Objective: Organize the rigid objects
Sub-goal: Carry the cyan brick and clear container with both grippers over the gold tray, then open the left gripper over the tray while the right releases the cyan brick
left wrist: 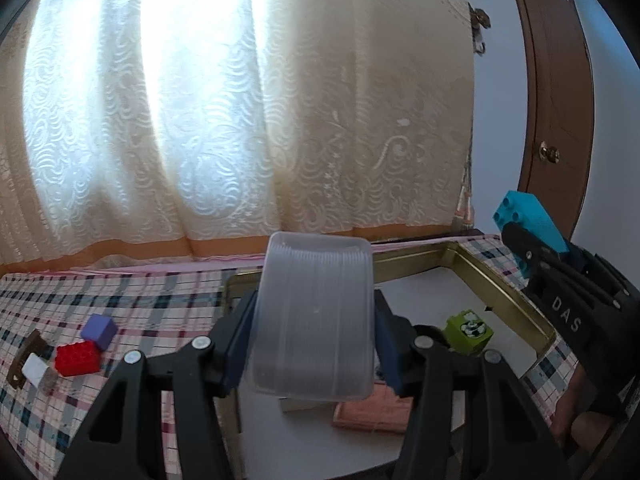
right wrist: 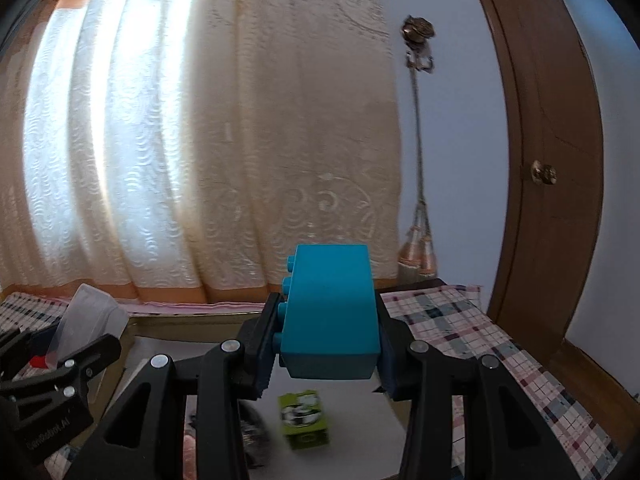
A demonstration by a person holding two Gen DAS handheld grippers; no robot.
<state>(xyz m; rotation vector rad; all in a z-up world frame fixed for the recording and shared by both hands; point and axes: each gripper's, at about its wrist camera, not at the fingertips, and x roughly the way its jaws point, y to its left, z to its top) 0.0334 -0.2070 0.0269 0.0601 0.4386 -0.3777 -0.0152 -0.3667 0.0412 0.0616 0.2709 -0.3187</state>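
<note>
My left gripper (left wrist: 316, 340) is pinching a clear plastic container (left wrist: 314, 320) and my right gripper (right wrist: 326, 344) is clamped on a turquoise building brick (right wrist: 332, 316), both held up above the gold-rimmed tray (left wrist: 500, 280). I judge the sorting partly done: a green printed block (left wrist: 468, 330) and a pink flat piece (left wrist: 372, 414) already lie in the tray, while a red brick (left wrist: 77, 358), a purple cube (left wrist: 99, 330) and a white block (left wrist: 35, 369) wait outside it on the plaid cloth (left wrist: 120, 300). Behind hang a backlit lace curtain (left wrist: 200, 100) and, to the right, a brown door (right wrist: 560, 160).
</note>
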